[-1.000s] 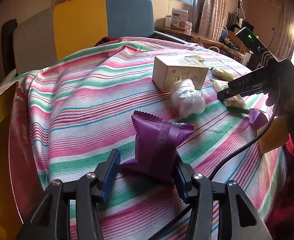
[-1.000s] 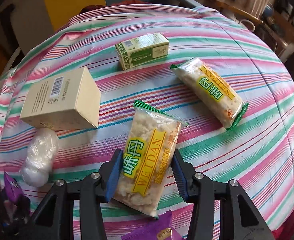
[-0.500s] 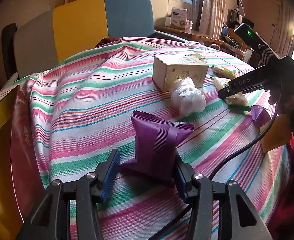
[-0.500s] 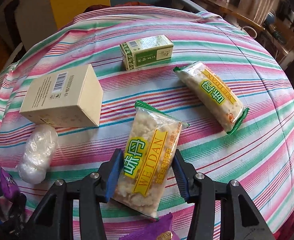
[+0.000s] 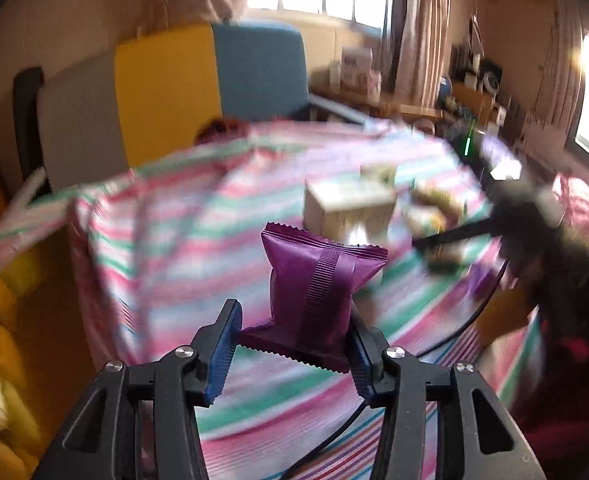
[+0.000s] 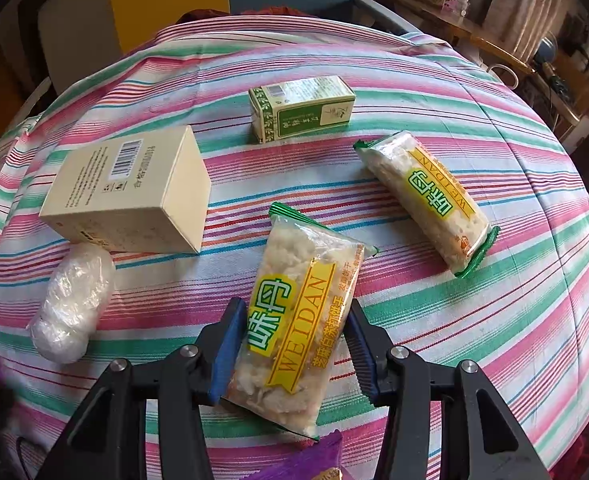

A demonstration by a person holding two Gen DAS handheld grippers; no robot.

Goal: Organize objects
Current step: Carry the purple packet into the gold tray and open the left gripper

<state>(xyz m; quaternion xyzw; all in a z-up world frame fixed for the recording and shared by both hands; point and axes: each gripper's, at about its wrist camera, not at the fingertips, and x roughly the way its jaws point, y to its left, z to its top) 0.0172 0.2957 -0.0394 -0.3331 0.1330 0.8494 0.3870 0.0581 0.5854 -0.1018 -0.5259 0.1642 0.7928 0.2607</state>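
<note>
A purple snack packet (image 5: pixel 318 280) stands upright between the blue pads of my left gripper (image 5: pixel 292 320), lifted above the striped tablecloth (image 5: pixel 166 240). The jaws are closing on it. My right gripper (image 6: pixel 294 320) points steeply down and is shut on a clear yellow-labelled Weidan snack packet (image 6: pixel 306 288), low over the cloth. A second Weidan packet (image 6: pixel 422 200) lies to its right. In the left wrist view the right gripper (image 5: pixel 514 216) shows as a dark blur at the right.
On the cloth lie a beige box (image 6: pixel 130 192), a green box (image 6: pixel 302 114), a white plastic bundle (image 6: pixel 74 300) and another purple packet (image 6: pixel 310 464) at the near edge. A yellow and blue chair (image 5: pixel 166 92) stands behind the table.
My left gripper has risen with the purple packet, which has come off the cloth; the left wrist view is now motion-blurred. The right gripper and its snack packet have stayed put.
</note>
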